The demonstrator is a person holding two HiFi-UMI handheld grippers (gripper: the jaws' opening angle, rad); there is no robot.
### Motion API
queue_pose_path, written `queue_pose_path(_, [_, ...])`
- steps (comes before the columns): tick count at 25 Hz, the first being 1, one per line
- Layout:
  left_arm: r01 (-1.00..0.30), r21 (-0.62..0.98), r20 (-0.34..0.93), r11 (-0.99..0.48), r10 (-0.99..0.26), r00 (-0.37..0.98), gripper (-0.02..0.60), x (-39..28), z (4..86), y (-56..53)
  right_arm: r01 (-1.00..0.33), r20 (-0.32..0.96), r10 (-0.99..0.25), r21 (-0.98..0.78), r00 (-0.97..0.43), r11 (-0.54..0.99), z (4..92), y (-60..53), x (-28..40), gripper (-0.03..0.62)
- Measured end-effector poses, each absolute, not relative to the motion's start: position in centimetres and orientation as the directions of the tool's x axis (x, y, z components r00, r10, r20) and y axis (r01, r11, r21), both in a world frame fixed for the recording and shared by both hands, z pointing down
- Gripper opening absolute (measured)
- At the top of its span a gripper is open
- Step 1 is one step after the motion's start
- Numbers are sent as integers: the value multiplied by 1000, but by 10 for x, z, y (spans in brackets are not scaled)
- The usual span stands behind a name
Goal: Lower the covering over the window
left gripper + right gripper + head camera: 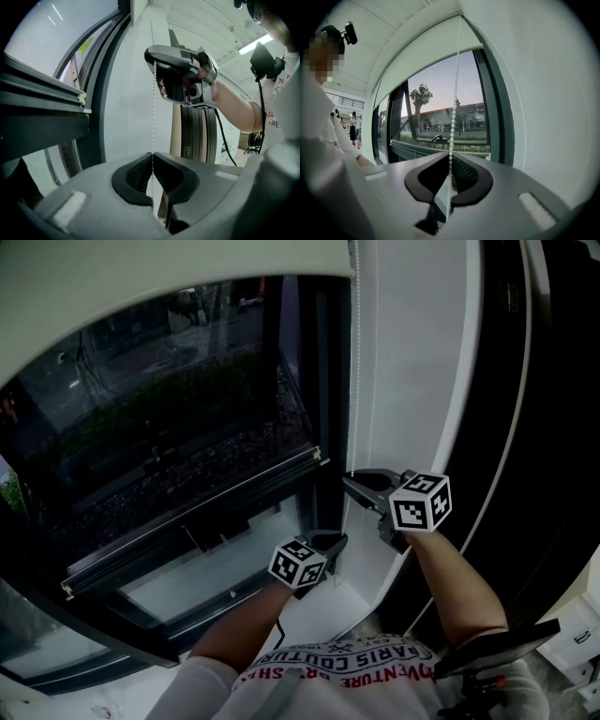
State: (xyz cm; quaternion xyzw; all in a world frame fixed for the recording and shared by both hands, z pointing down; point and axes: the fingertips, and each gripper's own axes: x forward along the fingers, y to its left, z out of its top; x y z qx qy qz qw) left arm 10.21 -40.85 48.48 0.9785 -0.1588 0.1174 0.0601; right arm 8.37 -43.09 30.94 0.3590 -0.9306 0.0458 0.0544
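A white roller blind (178, 282) is rolled down only a short way over the top of the dark window (169, 427). Its white bead cord (355, 352) hangs along the right side of the frame. My right gripper (349, 479) is shut on the cord higher up, and the beads run up from its pads in the right gripper view (451, 157). My left gripper (336, 542) is lower and shut on the same cord (153, 108), which passes between its closed tips (152, 154). The right gripper (180, 75) shows above in the left gripper view.
The white side wall (412, 362) of the window recess stands just right of the cord. A white sill (309, 610) lies below both grippers. Dark window frame bars (187, 521) cross the lower pane. A dark door or panel (562, 427) fills the far right.
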Motion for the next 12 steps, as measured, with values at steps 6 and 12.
queue_pose_path(6, [-331,96,313,-939,-288,905,11,101,524,-402,-684,174,-666,-82,-726,725,350,-430,86,21])
queue_pose_path(12, [-333,128,386,-934,-263,884,12,98,565,-394,-694,235,-661,-95,-712,714,394,-426,82,21])
